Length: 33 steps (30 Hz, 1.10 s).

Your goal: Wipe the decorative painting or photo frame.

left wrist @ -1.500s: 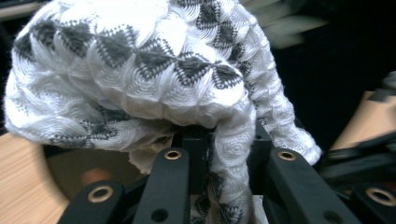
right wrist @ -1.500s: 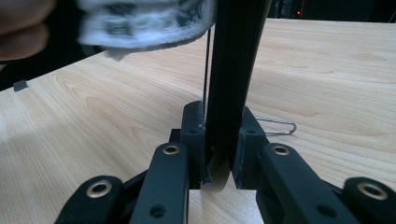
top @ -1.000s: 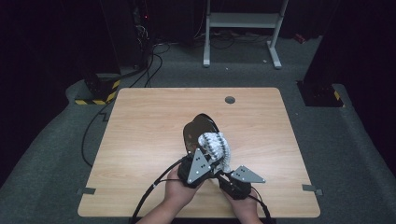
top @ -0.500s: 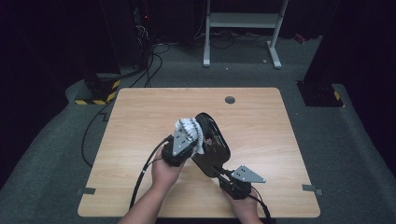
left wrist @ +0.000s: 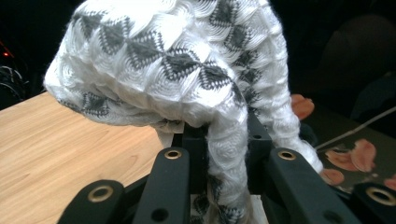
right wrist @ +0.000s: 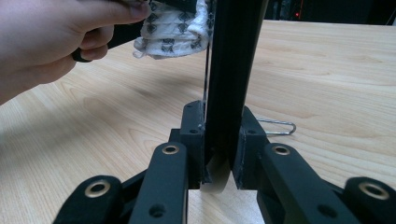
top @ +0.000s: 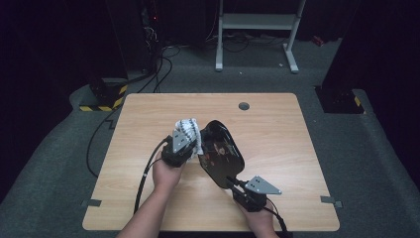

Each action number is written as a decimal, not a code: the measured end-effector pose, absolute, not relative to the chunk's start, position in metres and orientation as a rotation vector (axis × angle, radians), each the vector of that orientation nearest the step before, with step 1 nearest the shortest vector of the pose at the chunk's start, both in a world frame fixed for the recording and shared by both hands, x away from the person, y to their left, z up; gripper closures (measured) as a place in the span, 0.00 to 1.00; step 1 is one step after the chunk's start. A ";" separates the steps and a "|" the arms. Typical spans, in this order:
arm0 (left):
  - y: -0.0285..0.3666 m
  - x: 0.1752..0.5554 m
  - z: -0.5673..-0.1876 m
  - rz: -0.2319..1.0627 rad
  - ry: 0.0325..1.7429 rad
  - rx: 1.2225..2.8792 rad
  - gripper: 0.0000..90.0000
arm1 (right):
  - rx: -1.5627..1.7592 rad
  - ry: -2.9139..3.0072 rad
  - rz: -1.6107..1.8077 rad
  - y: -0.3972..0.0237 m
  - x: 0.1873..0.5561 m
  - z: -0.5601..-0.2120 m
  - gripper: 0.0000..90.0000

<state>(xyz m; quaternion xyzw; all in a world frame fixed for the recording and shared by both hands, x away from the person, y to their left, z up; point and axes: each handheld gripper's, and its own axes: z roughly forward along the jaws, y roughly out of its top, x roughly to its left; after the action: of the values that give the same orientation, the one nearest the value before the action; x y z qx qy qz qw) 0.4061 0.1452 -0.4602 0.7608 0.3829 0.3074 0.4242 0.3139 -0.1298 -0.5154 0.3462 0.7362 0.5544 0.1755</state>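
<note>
Our left gripper (top: 185, 140) pinches the white cloth (top: 188, 130); at its four o'clock, our right gripper (top: 233, 182) clamps the black tray (top: 221, 152).

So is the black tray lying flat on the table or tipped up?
Tipped up. The right gripper clamps the black tray by its edge, holding it on its side above the table; in the right gripper view it stands edge-on.

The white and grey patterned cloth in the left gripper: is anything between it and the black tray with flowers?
Nothing visible stands between them. The white and grey patterned cloth, clamped in the left gripper, lies right beside the left edge of the black flowered tray, which the right gripper holds tilted above the wooden table.
</note>
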 end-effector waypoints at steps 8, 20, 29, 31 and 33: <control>0.144 0.406 -0.462 0.759 0.959 1.911 0.85 | 0.972 2.169 1.545 -0.130 0.314 -0.519 0.82; 0.117 0.379 -0.462 0.685 0.837 1.939 0.85 | 0.994 2.147 1.528 -0.133 0.317 -0.518 0.88; 0.070 0.330 -0.446 0.638 0.615 1.959 0.85 | 1.022 2.132 1.521 -0.135 0.318 -0.519 0.88; 0.062 0.322 -0.443 0.632 0.574 1.959 0.85 | 1.020 2.131 1.522 -0.135 0.318 -0.519 0.88; 0.057 0.315 -0.441 0.639 0.545 1.962 0.85 | 1.020 2.130 1.523 -0.135 0.318 -0.519 0.88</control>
<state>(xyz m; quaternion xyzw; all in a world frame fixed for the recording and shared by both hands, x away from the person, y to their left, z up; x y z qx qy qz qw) 0.3150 0.0566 -0.4411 0.8052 0.2238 0.2623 0.4825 0.3177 -0.1349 -0.5192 0.3579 0.7476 0.5345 0.1653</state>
